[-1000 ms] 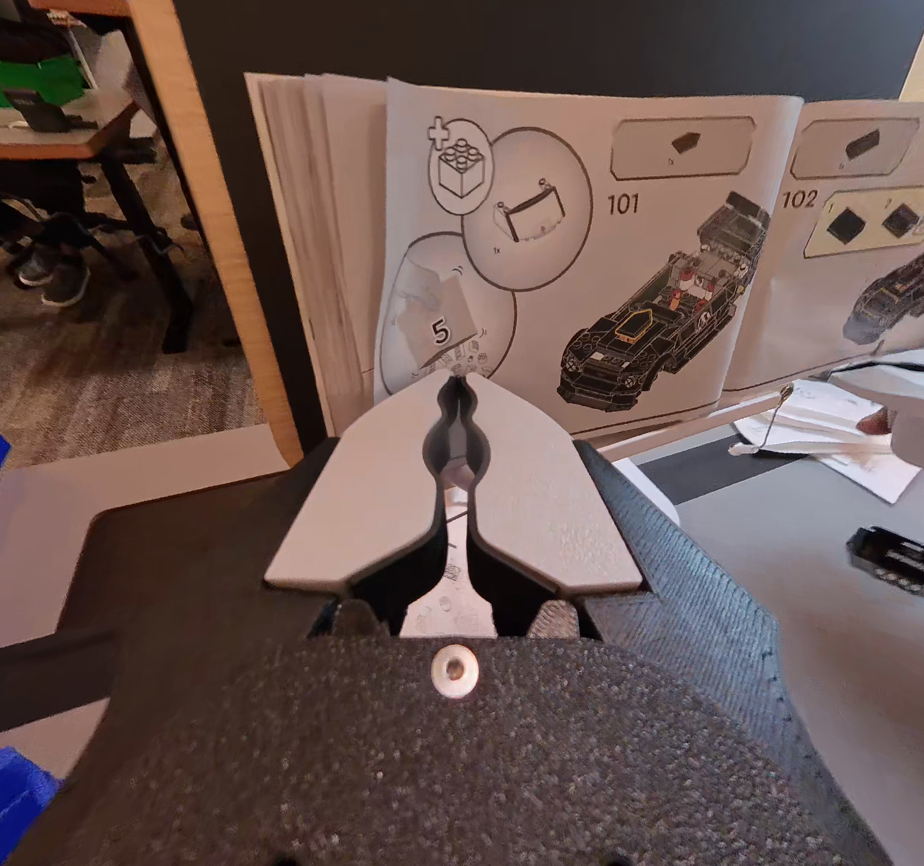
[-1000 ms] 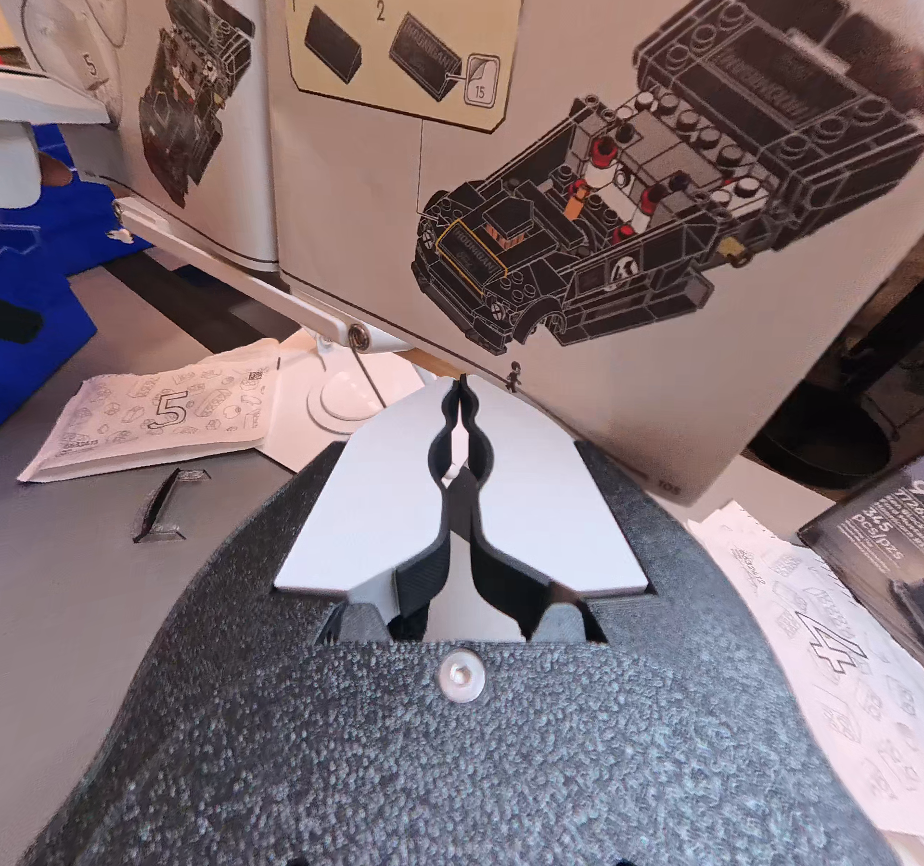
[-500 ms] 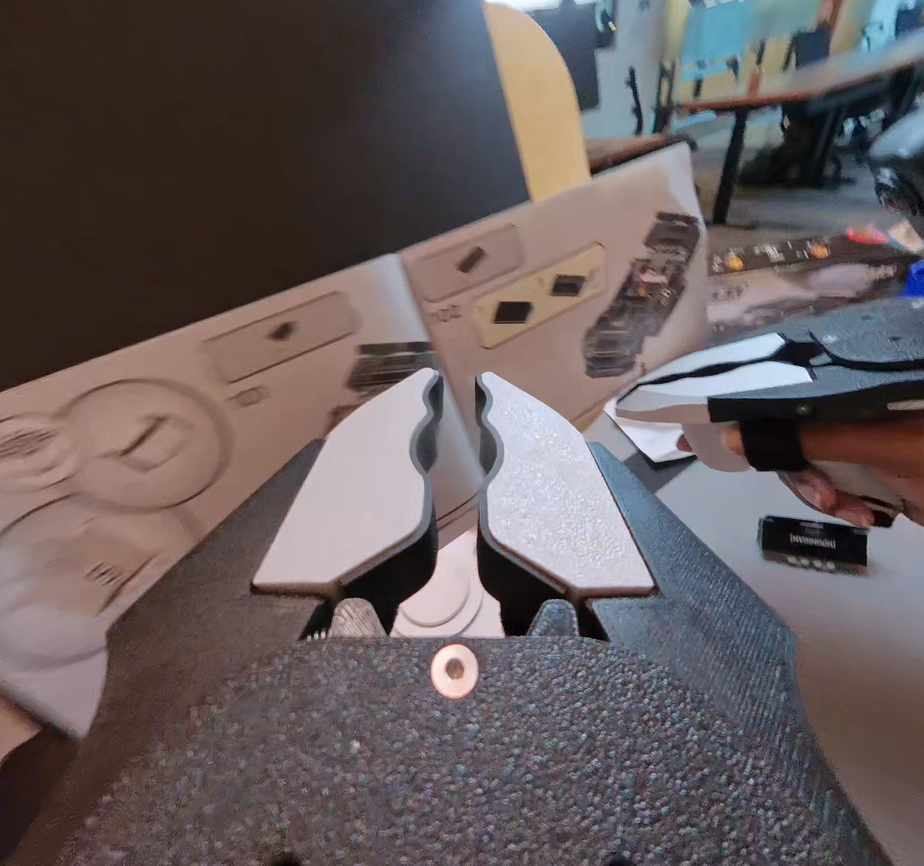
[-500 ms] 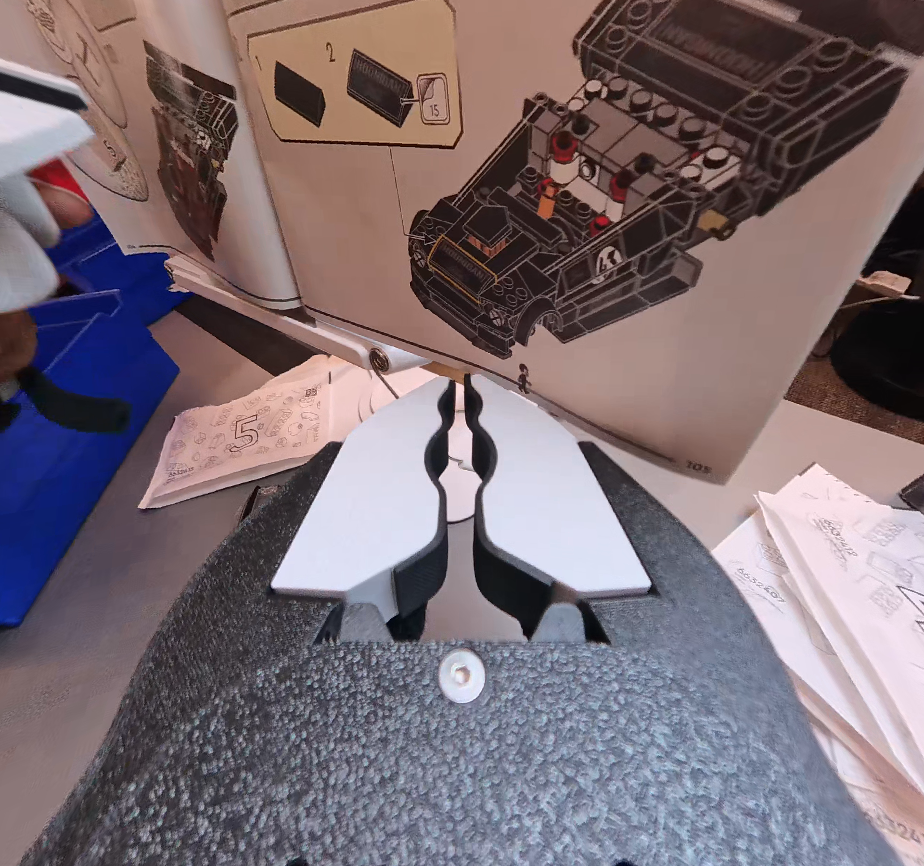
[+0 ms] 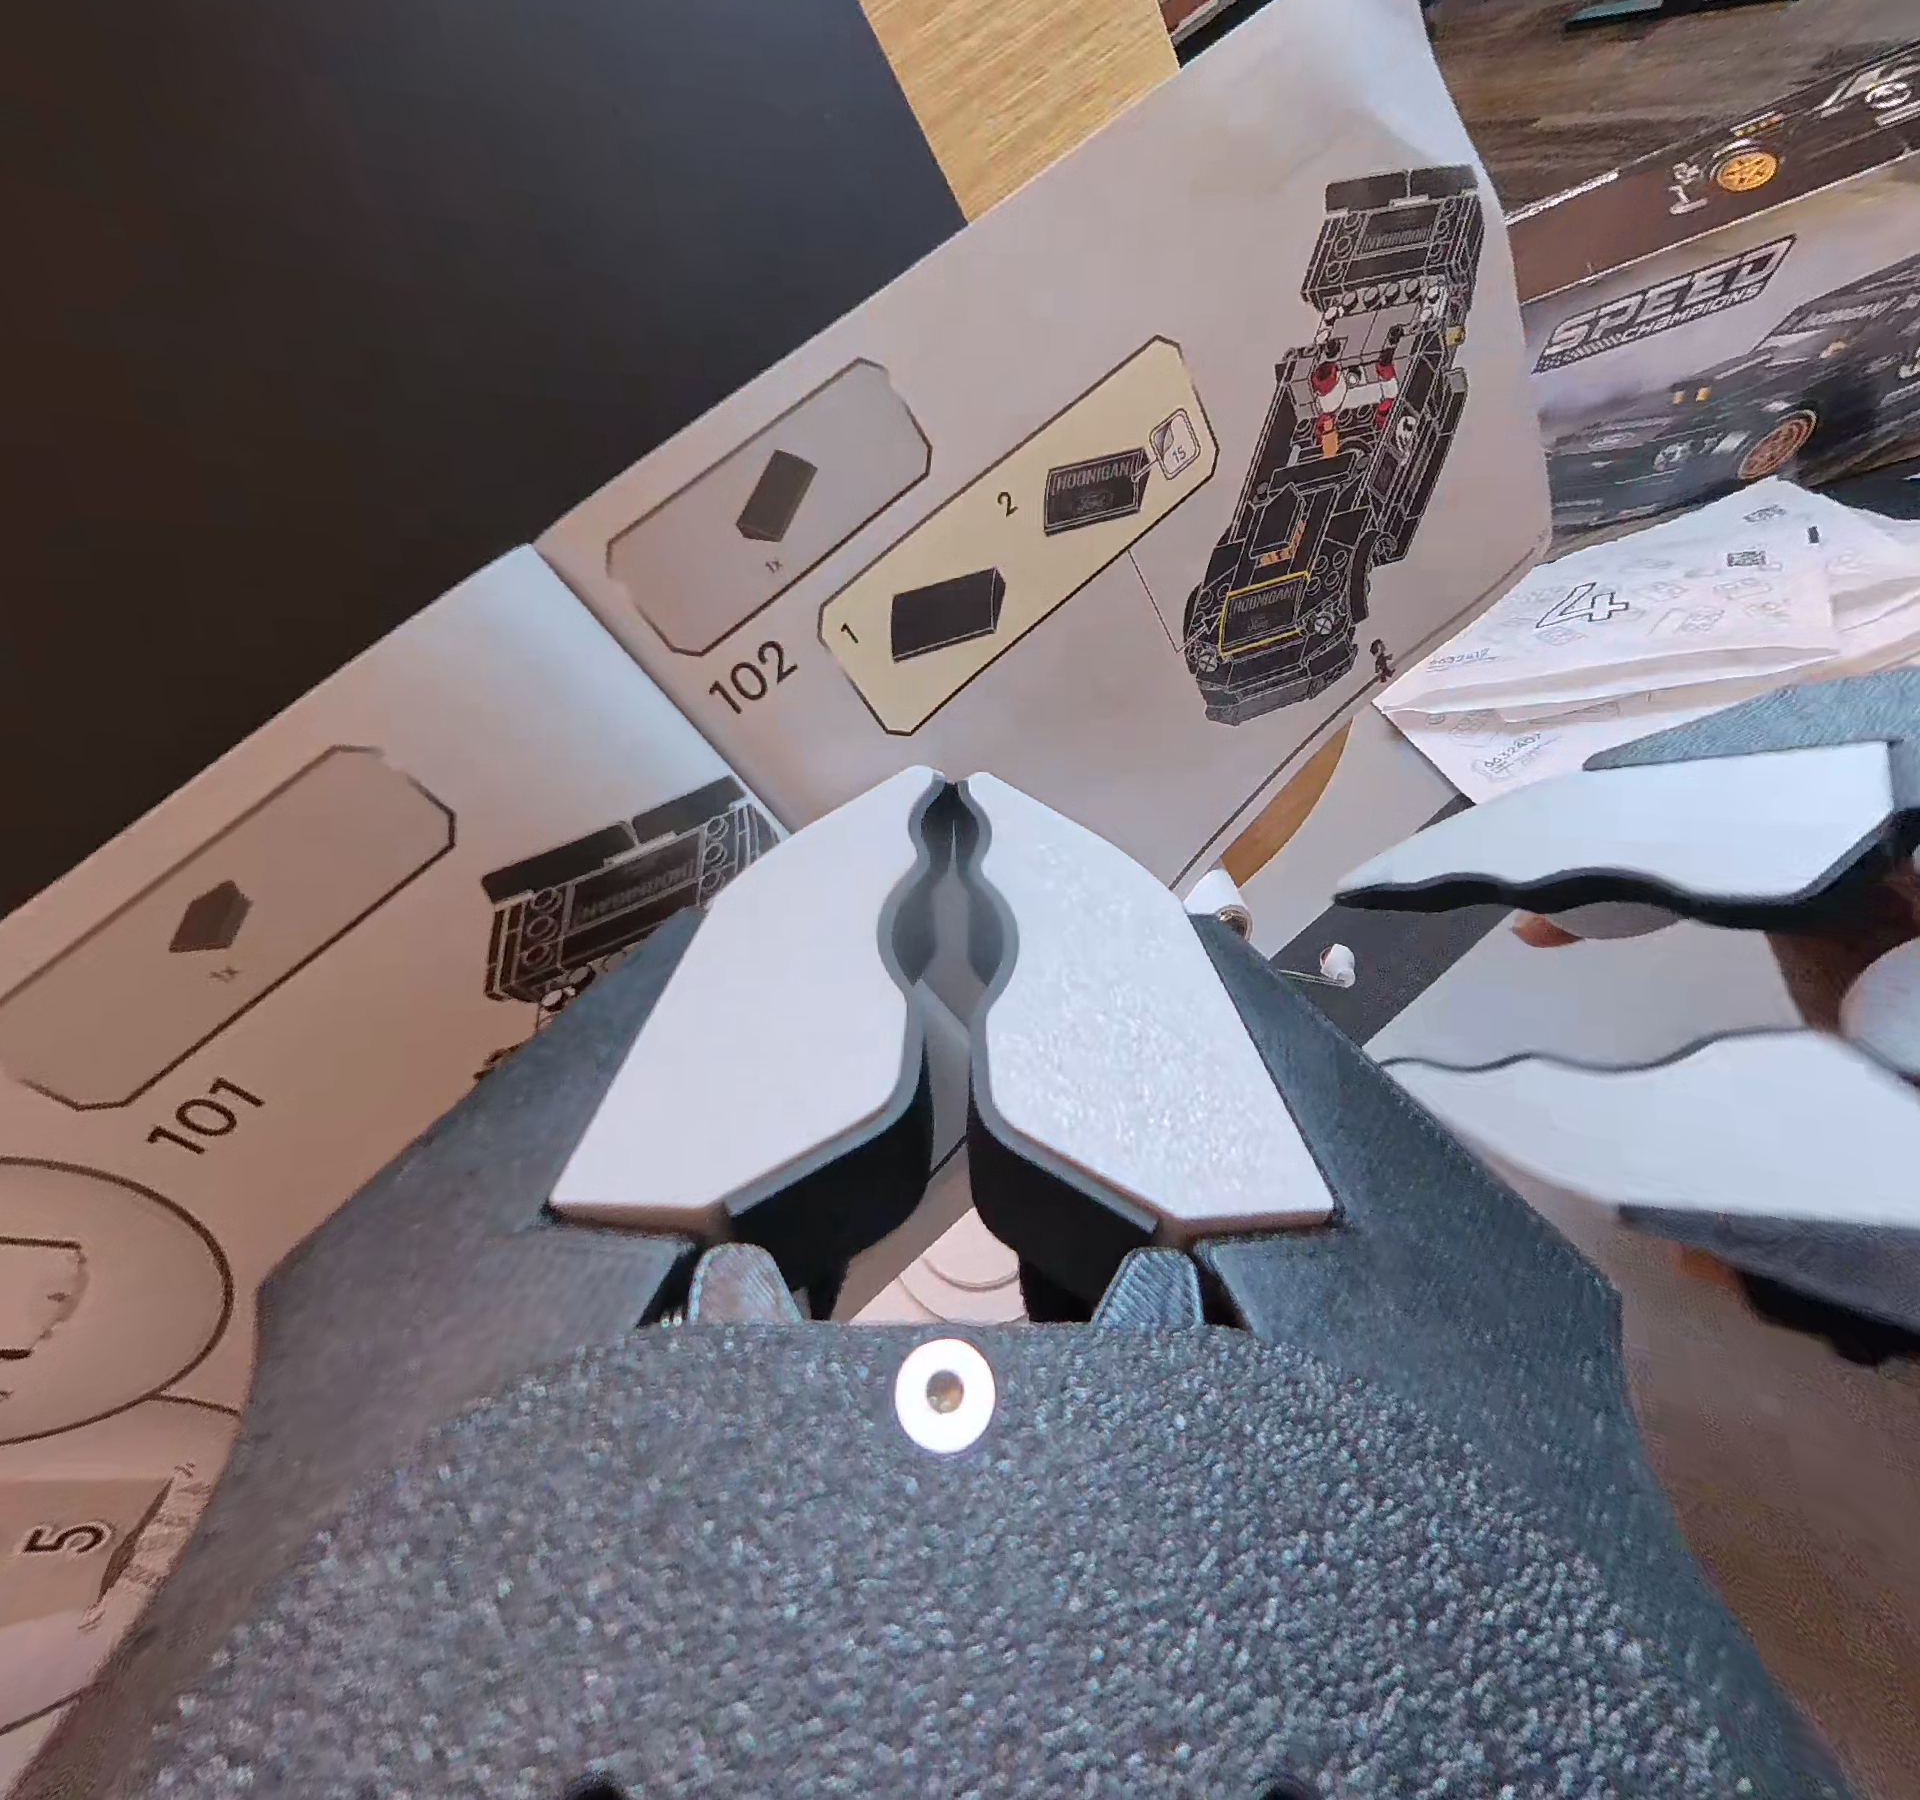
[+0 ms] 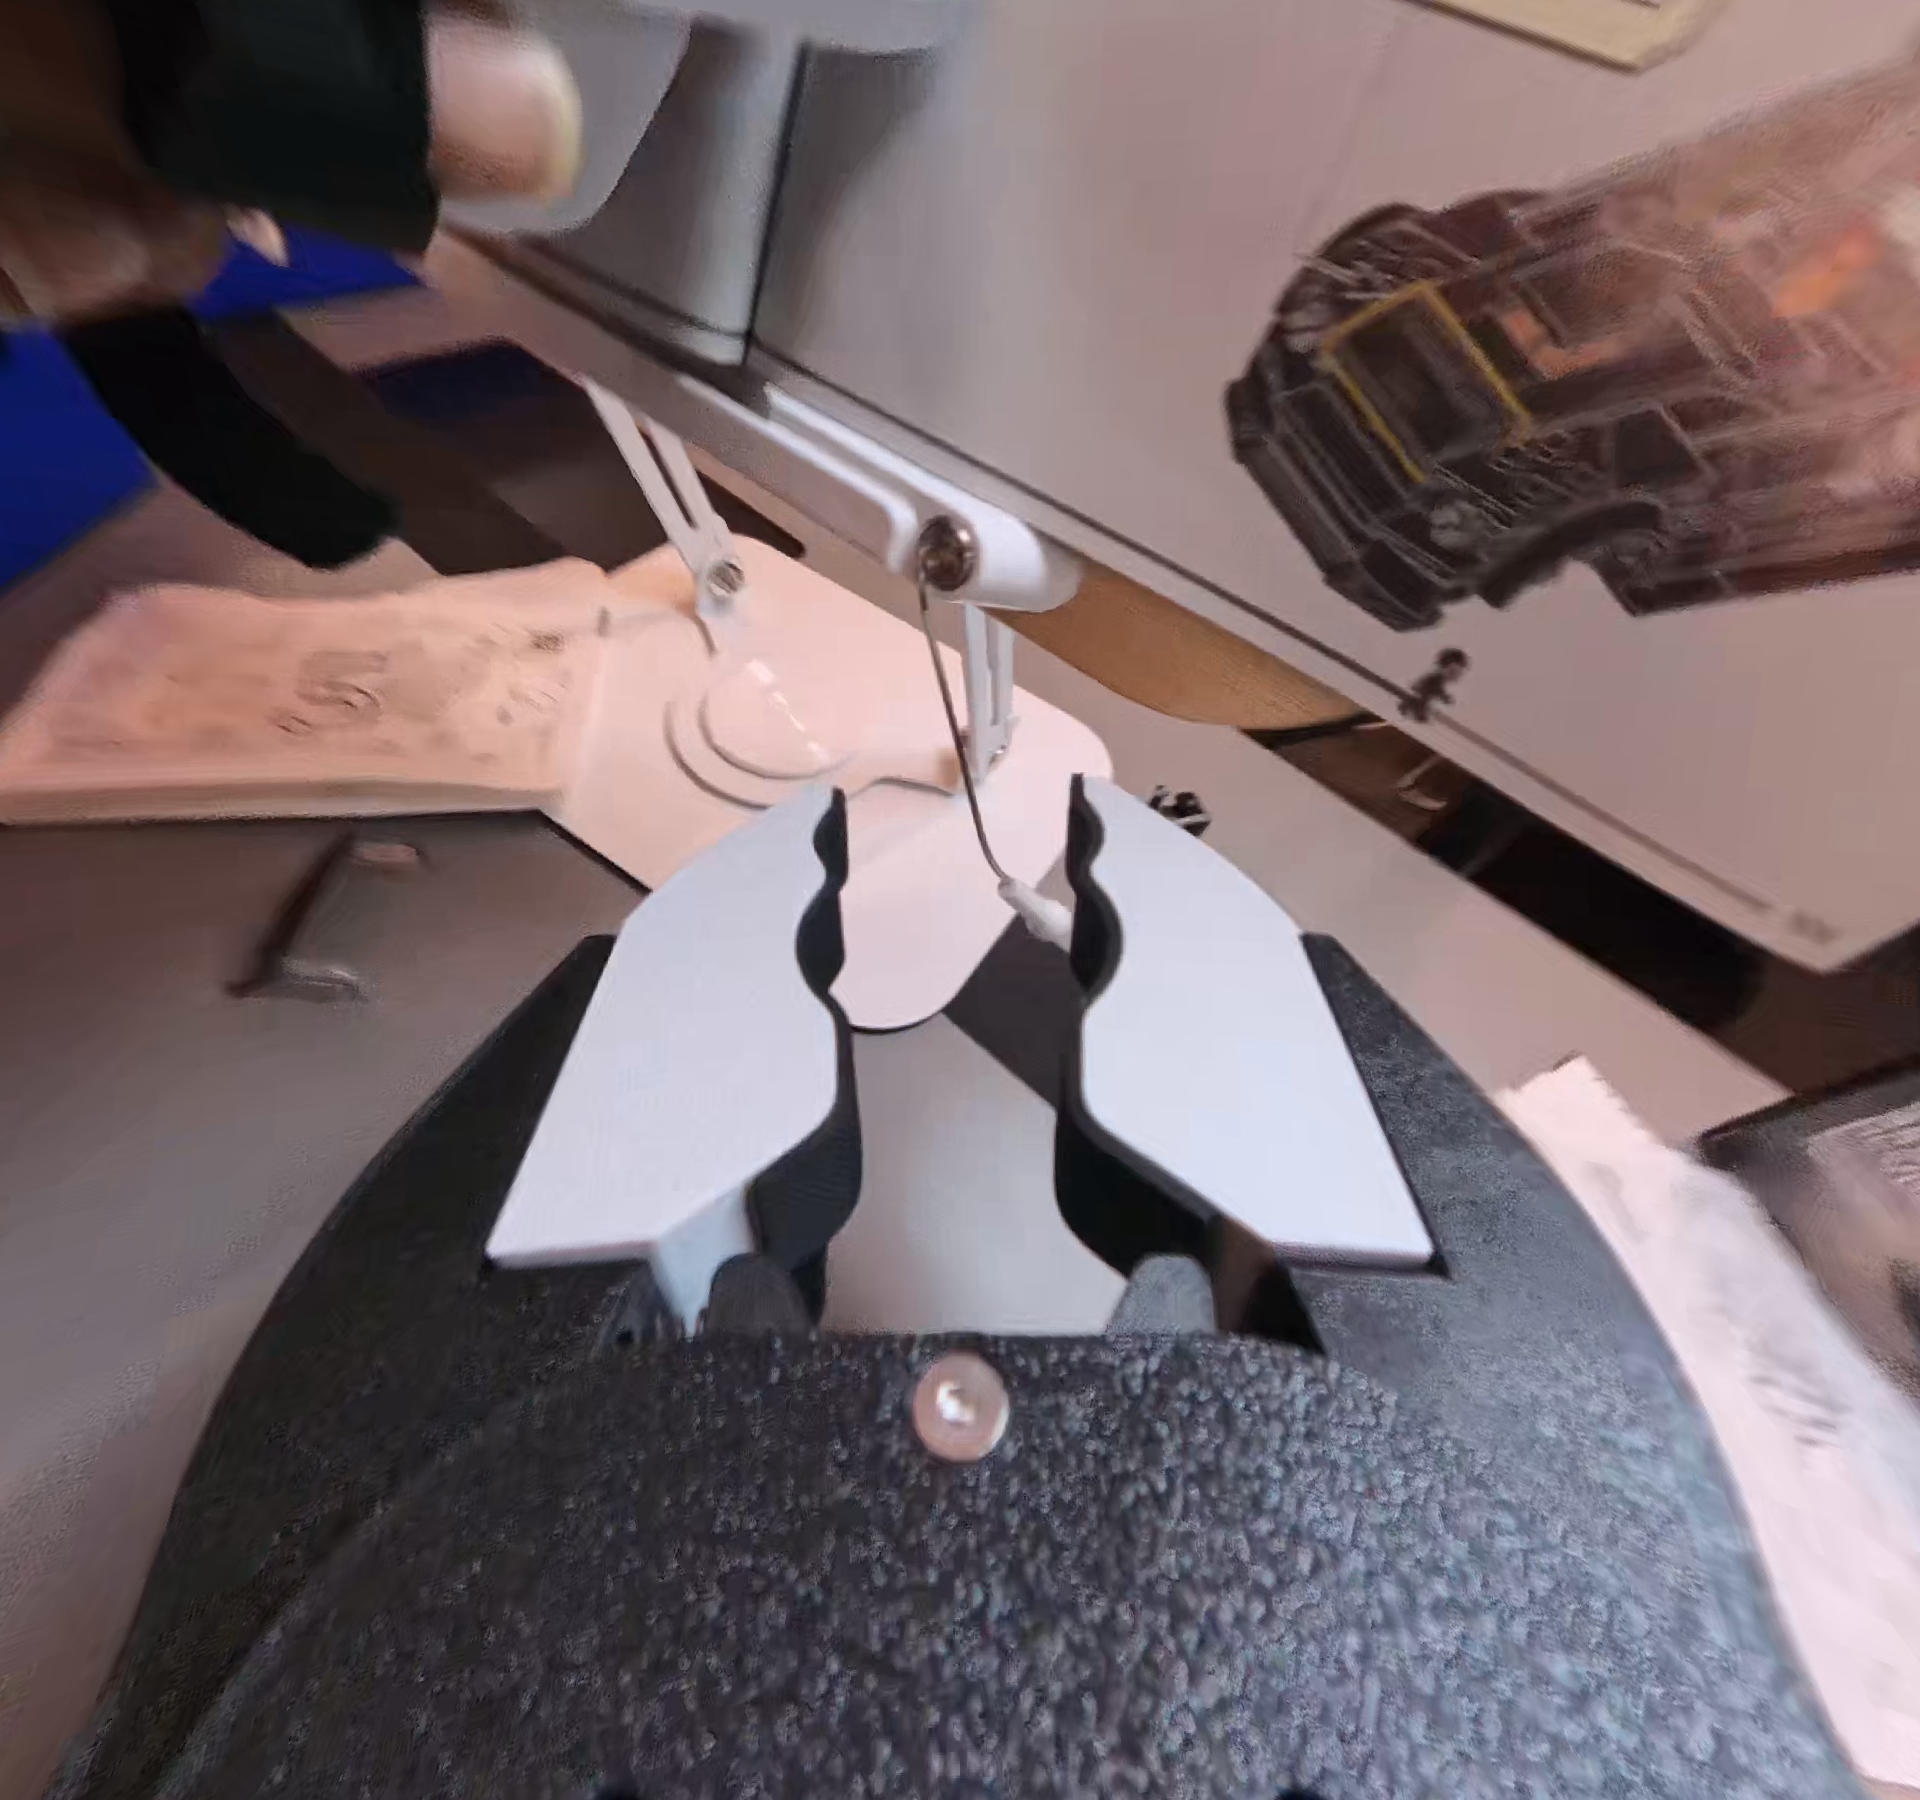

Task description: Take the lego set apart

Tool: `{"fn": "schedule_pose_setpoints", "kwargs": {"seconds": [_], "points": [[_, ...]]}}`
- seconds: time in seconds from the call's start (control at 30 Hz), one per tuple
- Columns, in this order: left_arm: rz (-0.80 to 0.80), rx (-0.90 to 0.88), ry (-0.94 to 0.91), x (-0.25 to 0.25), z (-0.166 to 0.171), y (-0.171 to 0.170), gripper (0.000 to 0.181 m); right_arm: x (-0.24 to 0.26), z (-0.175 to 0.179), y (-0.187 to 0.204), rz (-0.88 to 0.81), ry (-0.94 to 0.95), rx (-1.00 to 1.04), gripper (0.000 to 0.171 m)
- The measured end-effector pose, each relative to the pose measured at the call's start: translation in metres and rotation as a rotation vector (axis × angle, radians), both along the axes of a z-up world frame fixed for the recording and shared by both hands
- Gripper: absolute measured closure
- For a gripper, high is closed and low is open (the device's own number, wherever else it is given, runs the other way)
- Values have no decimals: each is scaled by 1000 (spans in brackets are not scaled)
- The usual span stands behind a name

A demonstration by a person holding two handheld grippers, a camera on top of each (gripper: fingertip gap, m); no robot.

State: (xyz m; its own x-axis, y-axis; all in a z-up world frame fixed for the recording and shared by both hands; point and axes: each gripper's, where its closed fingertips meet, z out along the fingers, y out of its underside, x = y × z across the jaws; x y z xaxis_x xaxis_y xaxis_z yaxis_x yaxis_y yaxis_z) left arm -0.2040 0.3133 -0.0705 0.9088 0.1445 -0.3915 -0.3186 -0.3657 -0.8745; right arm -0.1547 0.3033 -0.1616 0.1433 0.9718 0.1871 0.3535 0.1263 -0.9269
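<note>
Instruction booklet [image 5: 1039, 462] propped open on a white stand [image 6: 831, 711], filling the ground ahead of both tools. Set's box [image 5: 1714, 296] right of the booklet and behind it; printed paper bags [image 5: 1662, 628] right of the booklet's lower corner; another paper bag [image 6: 260, 701] left of the stand's base. Wire page clip [image 6: 961, 763] hanging from the booklet's ledge, its tip just inside the right gripper [image 6: 951, 805].

Left gripper [image 5: 951, 794]: fingertips touching, nothing seen between them, aimed at the booklet's lower edge. Right gripper: fingers well parted, holding nothing, over the stand's base.

Assembled model not made out in either view. Only loose part noted: a small flat piece [image 6: 301, 929], blurred, on the grey table [image 6: 156, 1179] left of the stand's base, outside both sets of jaws.
</note>
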Motion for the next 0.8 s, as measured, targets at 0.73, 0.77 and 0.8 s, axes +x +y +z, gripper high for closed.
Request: {"fn": "schedule_pose_setpoints", "kwargs": {"seconds": [0.73, 0.77, 0.8], "points": [[-17, 8, -59, -4, -1, 1, 181, -10, 69, 15, -14, -601, 1586, 167], [-23, 9, -68, -3, -1, 1, 181, -15, 71, 13, 25, -604, 1661, 168], [-29, 10, -79, -3, -1, 1, 181, -20, 72, 10, 73, -594, 1738, 168]]}}
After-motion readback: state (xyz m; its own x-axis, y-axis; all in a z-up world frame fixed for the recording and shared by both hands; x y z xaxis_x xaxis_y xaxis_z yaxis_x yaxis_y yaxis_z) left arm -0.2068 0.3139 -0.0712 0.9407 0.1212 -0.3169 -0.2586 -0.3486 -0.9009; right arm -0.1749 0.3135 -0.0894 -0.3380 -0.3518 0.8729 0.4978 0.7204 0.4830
